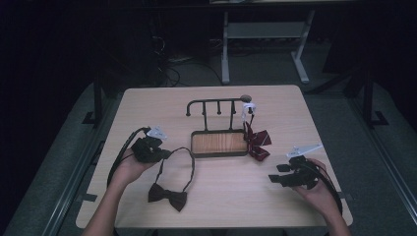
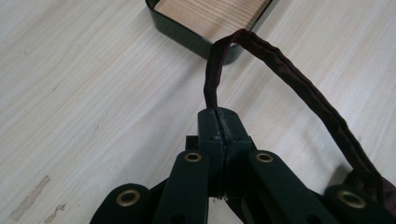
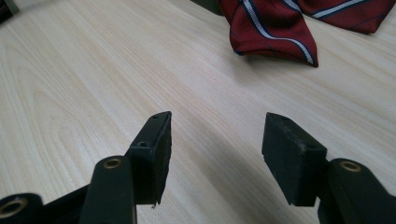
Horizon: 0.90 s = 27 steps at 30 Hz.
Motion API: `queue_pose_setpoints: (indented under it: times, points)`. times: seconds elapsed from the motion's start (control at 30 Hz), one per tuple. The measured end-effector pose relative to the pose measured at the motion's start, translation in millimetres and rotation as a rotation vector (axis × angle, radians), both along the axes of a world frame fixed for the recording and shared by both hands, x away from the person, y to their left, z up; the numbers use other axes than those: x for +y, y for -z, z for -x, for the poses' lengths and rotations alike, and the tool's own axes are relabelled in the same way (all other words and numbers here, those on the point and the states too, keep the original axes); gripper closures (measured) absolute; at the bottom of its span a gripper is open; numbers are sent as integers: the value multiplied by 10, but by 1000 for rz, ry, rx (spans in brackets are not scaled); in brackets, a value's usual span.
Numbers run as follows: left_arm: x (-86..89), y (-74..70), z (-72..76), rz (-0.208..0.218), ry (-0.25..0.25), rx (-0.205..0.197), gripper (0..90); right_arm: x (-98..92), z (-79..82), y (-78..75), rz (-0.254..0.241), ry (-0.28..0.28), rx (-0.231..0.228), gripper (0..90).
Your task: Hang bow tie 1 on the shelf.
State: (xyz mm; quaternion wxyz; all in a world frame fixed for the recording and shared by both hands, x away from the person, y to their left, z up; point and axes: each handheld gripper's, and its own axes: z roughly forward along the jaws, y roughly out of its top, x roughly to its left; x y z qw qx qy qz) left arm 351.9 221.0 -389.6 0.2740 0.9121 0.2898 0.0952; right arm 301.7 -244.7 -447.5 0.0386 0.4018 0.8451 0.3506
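My left gripper clamped on strap of dark bow tie: maroon fabric loop arching off wooden table, bow lying near front edge. My right gripper jaws apart, empty, near striped red tie.

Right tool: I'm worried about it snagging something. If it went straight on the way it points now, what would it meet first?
Probably the red striped tie. The right tool stands open over bare table, and that tie lies ahead, slightly to one side; depth is hard to judge.
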Motion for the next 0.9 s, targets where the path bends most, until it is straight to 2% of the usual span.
queue_pose_setpoints:
  times: [0.9]
  points:
    - [-63, -286, 101, -1, 37, -61, 896, -4, 5, -10, 6, -1, -8, 425]
